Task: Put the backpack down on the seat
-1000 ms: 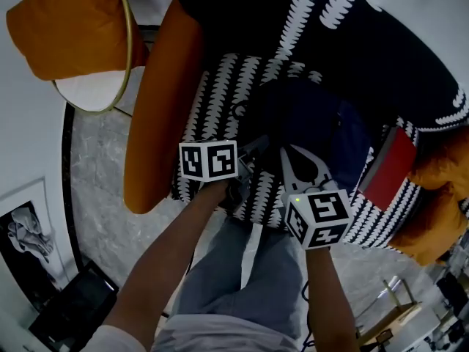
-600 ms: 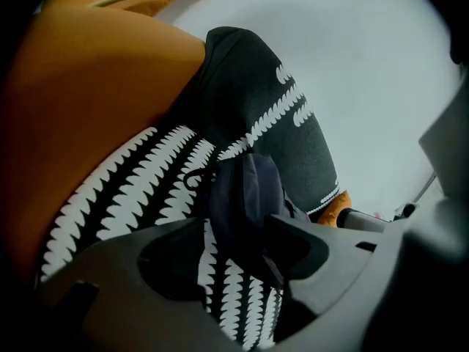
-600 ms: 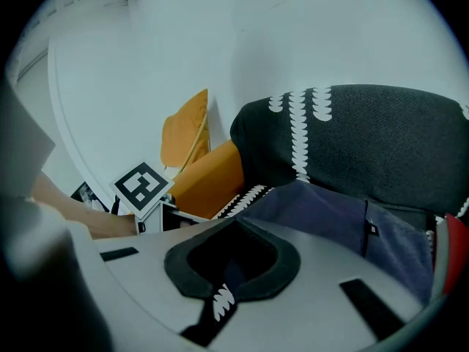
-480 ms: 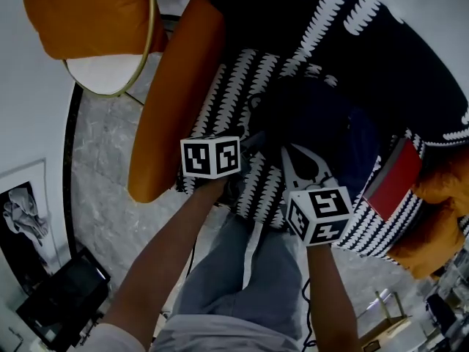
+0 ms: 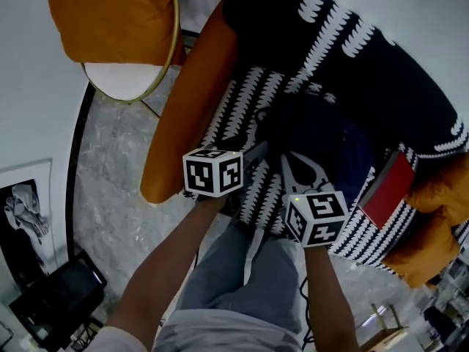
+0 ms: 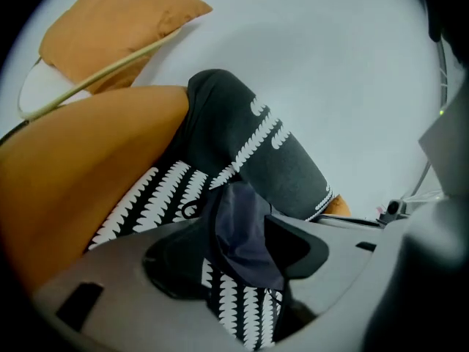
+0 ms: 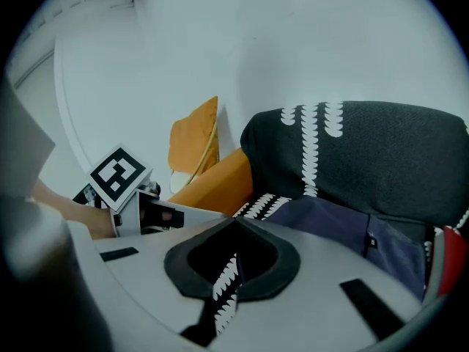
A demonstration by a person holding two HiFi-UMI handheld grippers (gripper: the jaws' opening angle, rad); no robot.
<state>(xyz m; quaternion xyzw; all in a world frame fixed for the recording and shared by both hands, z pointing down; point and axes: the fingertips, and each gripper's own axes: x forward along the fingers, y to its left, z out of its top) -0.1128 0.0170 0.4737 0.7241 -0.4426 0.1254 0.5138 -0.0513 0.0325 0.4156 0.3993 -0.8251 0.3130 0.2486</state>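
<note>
The dark navy backpack (image 5: 315, 130) lies on the armchair's black-and-white patterned seat (image 5: 238, 112), against the backrest. My left gripper (image 5: 258, 149) hovers at its near left edge. Its jaws have just been opening and now stand wide. In the left gripper view the backpack (image 6: 242, 222) shows beyond the gap of the left gripper (image 6: 234, 251), and neither pad presses on it. My right gripper (image 5: 287, 156) sits just in front of the bag. In the right gripper view the tips of the right gripper (image 7: 234, 226) meet on nothing, with the backpack (image 7: 344, 222) ahead.
Orange armrests (image 5: 187, 108) flank the seat. A flat red object (image 5: 385, 189) lies on the seat to the right of the bag. An orange cushion (image 5: 110, 13) and a round white gold-rimmed table (image 5: 121, 86) stand at the left. The person's legs (image 5: 242, 284) are in front of the chair.
Both grippers have drawn back a little from the backpack and risen. The left marker cube has rolled. The backpack rests still on the seat.
</note>
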